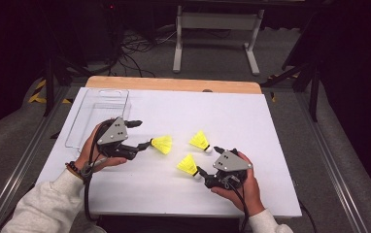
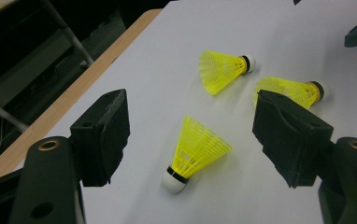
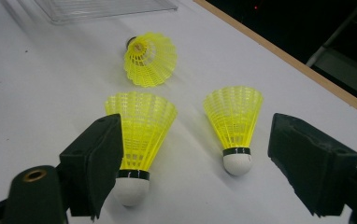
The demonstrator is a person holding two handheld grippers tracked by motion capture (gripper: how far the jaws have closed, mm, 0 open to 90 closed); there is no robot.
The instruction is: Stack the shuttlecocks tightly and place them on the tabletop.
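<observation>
Three yellow shuttlecocks lie on the white table (image 1: pixel 251 126). My left gripper (image 1: pixel 143 133) is open, and the left shuttlecock (image 1: pixel 162 144) lies just off its jaw tips. In the left gripper view that shuttlecock (image 2: pixel 195 149) rests on the table between the jaws of the left gripper (image 2: pixel 190 100), cork toward me, touching neither pad. My right gripper (image 1: pixel 208 160) is open beside the other two. In the right gripper view, the right gripper (image 3: pixel 195 121) has one shuttlecock (image 3: pixel 141 135) partly hidden behind the left jaw. Another shuttlecock (image 3: pixel 233 126) lies between the jaws, untouched.
A clear plastic tray (image 1: pixel 98 116) sits at the table's far left, behind my left hand. A wooden strip (image 1: pixel 174 83) runs along the table's far edge. A white stand (image 1: pixel 217 29) and cables are on the floor beyond.
</observation>
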